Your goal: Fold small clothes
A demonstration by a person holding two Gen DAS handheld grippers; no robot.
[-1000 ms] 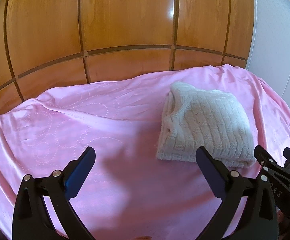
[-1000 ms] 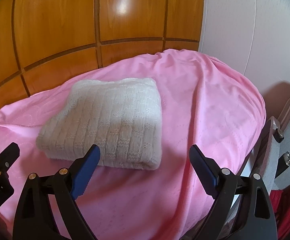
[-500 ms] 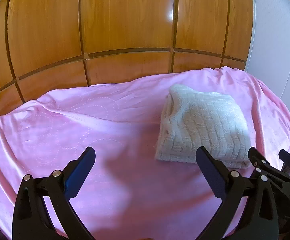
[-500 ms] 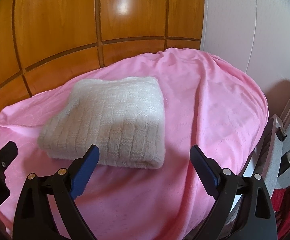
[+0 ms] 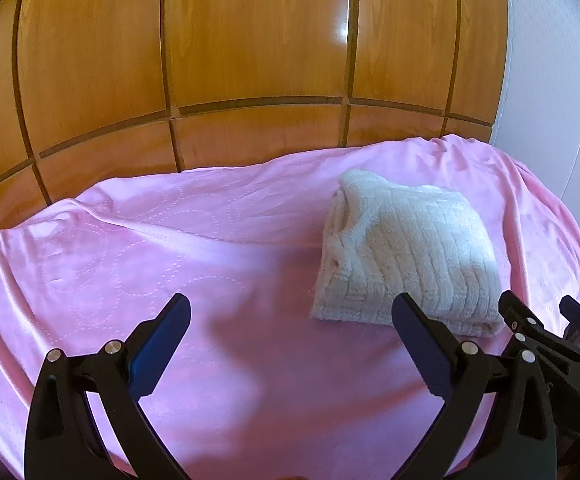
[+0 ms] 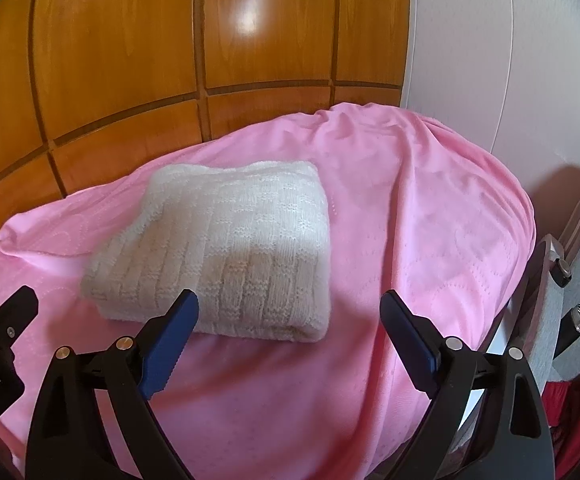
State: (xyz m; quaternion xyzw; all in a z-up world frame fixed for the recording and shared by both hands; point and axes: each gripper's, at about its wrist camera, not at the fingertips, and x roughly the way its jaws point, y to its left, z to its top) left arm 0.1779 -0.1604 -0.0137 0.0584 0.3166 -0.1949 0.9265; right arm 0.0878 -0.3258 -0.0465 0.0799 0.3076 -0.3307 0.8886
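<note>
A cream knitted garment (image 5: 405,256) lies folded into a thick square on the pink sheet (image 5: 130,264), toward its right side. In the right wrist view the same folded knit (image 6: 230,256) rests left of centre. My left gripper (image 5: 290,312) hovers open above bare sheet, with the knit just beyond its right finger. My right gripper (image 6: 290,308) is open too, held in front of the knit's near right corner and apart from it. Nothing is between either pair of fingers. The right gripper (image 5: 545,316) shows at the left view's right edge.
Wooden panelling (image 5: 250,60) stands behind the pink surface, and a white wall (image 6: 489,60) is at the right. A chair frame (image 6: 553,264) sits beside the right edge, with red cloth (image 6: 577,412) low down. The left gripper's tip (image 6: 6,316) shows at the left.
Both grippers have drawn back and risen slightly from the folded knit, which lies unmoved. Both stay open.
</note>
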